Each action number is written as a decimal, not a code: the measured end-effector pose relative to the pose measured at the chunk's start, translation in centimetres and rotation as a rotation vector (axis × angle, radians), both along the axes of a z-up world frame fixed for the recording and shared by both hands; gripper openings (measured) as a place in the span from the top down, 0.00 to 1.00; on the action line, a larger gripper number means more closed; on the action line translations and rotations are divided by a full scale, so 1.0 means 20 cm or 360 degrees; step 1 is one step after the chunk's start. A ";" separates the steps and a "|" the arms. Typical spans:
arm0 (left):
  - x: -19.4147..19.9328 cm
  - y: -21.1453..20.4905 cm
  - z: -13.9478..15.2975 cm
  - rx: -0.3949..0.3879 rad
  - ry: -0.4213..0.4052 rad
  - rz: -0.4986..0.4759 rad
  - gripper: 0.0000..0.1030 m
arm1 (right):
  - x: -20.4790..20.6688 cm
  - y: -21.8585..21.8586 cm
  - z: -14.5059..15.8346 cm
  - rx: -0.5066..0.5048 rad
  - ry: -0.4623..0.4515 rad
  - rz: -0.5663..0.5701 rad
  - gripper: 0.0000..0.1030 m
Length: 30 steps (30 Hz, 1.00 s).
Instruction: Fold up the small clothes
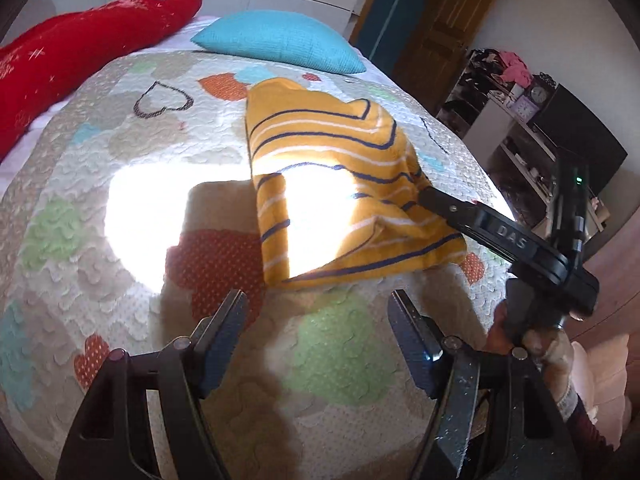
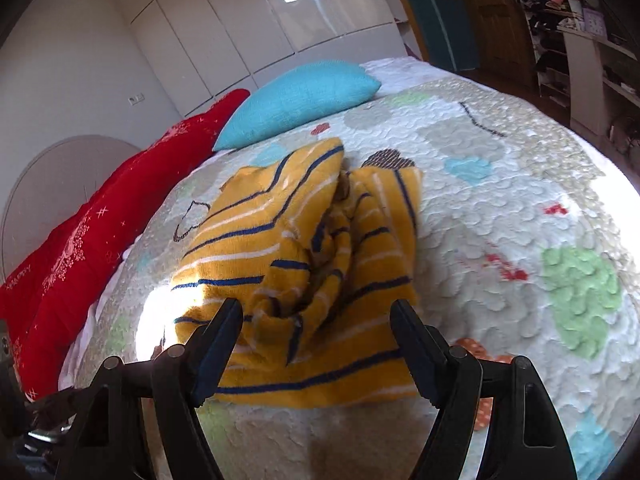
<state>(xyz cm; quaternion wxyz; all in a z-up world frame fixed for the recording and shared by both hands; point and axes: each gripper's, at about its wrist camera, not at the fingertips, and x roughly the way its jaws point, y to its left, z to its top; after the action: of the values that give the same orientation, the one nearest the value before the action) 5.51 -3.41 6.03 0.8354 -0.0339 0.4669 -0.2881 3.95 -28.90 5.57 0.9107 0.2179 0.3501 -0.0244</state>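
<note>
A small yellow garment (image 1: 332, 184) with navy and white stripes lies partly folded on the heart-patterned bedspread (image 1: 160, 152). My left gripper (image 1: 318, 312) is open and empty, just in front of the garment's near edge. My right gripper (image 1: 424, 196) reaches in from the right and its tip touches the garment's right side. In the right wrist view the garment (image 2: 304, 264) lies bunched between the spread fingers of my right gripper (image 2: 316, 320), which is open with nothing pinched.
A red cushion (image 1: 80, 56) and a turquoise pillow (image 1: 280, 40) lie at the head of the bed. White wardrobes (image 2: 260, 20) stand behind. A wooden door (image 1: 444, 36) and cluttered shelves (image 1: 532, 120) stand to the right. A bright sun patch (image 1: 160, 216) falls on the bedspread.
</note>
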 end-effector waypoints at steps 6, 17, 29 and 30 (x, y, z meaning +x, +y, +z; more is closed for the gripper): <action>0.00 0.10 -0.01 -0.0043 0.0033 0.0086 0.31 | 0.01 -0.05 -0.03 0.0354 -0.0024 0.0143 0.91; 0.00 0.03 -0.12 -0.0017 0.0125 0.0054 0.31 | -0.31 -0.24 -0.12 0.0291 0.0117 -0.0014 0.78; -0.10 0.01 -0.10 0.0159 -0.0002 0.0079 0.30 | 0.13 -0.10 0.29 -0.0105 -0.0045 0.0078 0.70; -0.11 0.01 -0.09 0.0172 -0.0010 0.0078 0.30 | 0.22 -0.08 0.26 -0.0115 -0.0006 0.0106 0.70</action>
<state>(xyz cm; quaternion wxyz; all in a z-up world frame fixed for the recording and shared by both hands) 3.32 -3.13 4.16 0.8443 0.0008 0.4781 -0.2422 8.41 -30.53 10.77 0.9189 0.1733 0.3543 -0.0063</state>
